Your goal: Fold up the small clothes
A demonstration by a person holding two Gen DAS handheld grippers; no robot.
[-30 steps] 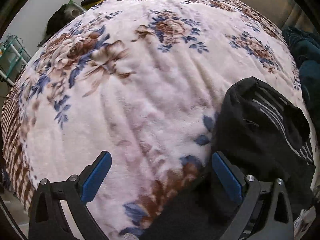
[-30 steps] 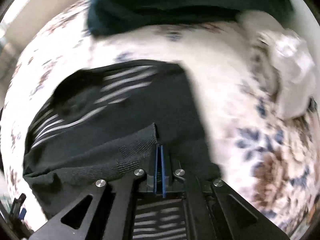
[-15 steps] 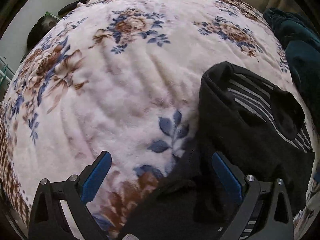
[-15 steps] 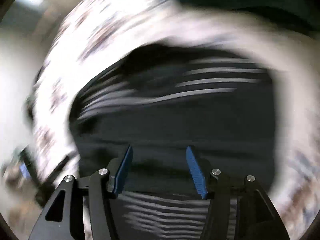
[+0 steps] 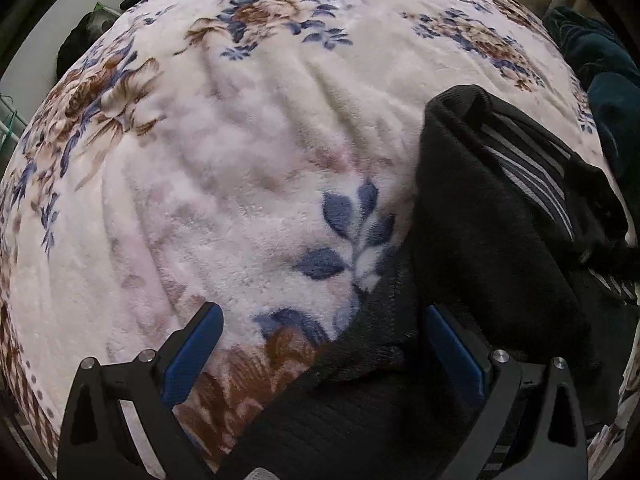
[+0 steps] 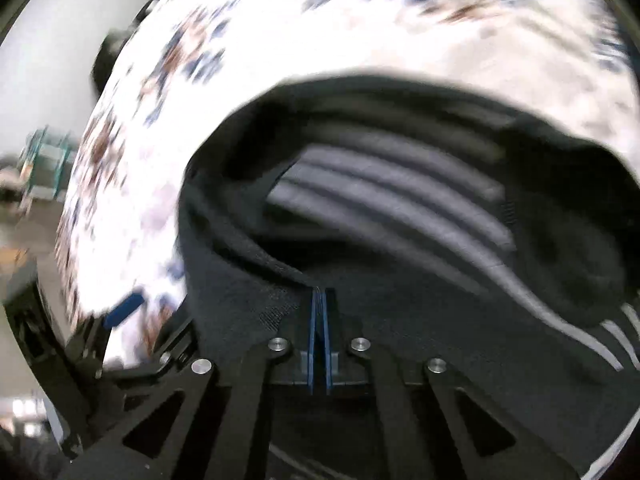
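A black garment with grey stripes lies bunched on a floral fleece blanket, at the right of the left wrist view. My left gripper is open, low over the blanket; its right finger rests against the garment's near edge and its left finger is over bare blanket. In the right wrist view the same black garment fills the middle, blurred. My right gripper is shut, its blue pads pinching a fold of the garment's ribbed edge. The left gripper's blue pad shows at the lower left there.
Dark teal clothing is heaped at the blanket's far right edge. A dark bag and a green wire rack stand beyond the blanket's left side. A pale wall rises behind.
My right gripper opened half a second ago and has now shut again on the garment's edge, swinging left. The left gripper stayed open and edged toward the garment.
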